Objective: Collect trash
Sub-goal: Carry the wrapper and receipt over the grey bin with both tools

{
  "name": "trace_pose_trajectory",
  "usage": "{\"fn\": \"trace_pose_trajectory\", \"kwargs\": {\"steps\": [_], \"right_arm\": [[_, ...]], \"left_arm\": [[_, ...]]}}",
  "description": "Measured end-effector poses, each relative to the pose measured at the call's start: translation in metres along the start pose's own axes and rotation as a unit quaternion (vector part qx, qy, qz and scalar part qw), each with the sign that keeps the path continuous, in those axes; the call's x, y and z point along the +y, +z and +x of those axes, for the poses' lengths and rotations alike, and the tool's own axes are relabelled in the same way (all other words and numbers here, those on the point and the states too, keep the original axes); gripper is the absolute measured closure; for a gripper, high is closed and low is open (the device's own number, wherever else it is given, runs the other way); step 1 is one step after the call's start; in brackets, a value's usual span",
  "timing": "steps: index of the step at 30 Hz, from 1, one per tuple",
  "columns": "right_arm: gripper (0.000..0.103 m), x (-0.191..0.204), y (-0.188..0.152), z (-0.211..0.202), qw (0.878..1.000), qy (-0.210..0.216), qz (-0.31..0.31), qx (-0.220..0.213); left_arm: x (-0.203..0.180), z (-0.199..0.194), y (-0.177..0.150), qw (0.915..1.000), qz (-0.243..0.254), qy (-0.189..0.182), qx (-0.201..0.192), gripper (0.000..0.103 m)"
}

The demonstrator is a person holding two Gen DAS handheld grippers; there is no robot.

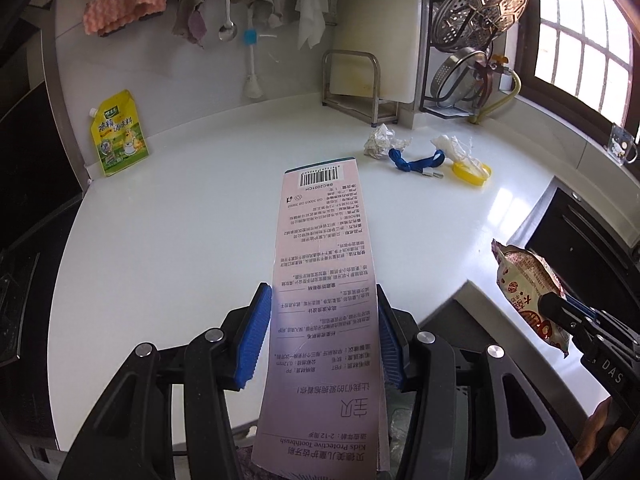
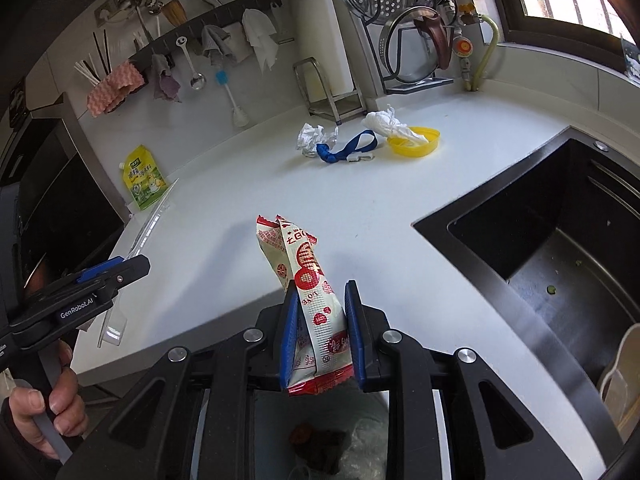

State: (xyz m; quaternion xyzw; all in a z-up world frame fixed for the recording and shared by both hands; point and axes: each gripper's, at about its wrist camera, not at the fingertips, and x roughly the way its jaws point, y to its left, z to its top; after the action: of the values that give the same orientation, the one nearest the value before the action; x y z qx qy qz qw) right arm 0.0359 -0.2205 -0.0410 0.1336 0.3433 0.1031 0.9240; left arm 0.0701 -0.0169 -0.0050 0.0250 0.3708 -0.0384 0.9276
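Note:
My left gripper (image 1: 320, 332) is shut on a long pink toothbrush package (image 1: 320, 280) with printed text and a barcode, held over the counter's front edge. My right gripper (image 2: 322, 332) is shut on a red-and-white snack wrapper (image 2: 312, 280), which also shows in the left wrist view (image 1: 528, 284). Farther back on the white counter (image 2: 240, 184) lie a crumpled paper ball (image 2: 314, 140), a blue lanyard (image 2: 348, 150), a yellow lid (image 2: 414, 142) and a crumpled white plastic bag (image 2: 386, 122). A bin with trash (image 2: 324, 440) shows below my right gripper.
A black sink (image 2: 540, 248) is sunk in the counter at right. A yellow seasoning pouch (image 2: 144, 178) leans at the back left. A metal rack (image 2: 332, 92), a dish rack with steamer lids (image 2: 404, 24), and hanging cloths and utensils line the back wall.

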Motion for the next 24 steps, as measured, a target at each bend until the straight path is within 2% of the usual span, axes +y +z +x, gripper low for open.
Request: {"fn": "trace_pose_trajectory", "kwargs": {"steps": [11,24], "right_arm": [[0.081,0.032,-0.063,-0.035,1.000,-0.001,0.007,0.001],[0.081,0.029,-0.113,-0.046,0.999,-0.016,0.015,0.039]], "left_arm": [[0.000,-0.042,-0.062,0.9996,0.027,-0.004,-0.001,0.054],[-0.023,-0.040,-0.110,0.9973,0.061,-0.031,0.028,0.054]]}}
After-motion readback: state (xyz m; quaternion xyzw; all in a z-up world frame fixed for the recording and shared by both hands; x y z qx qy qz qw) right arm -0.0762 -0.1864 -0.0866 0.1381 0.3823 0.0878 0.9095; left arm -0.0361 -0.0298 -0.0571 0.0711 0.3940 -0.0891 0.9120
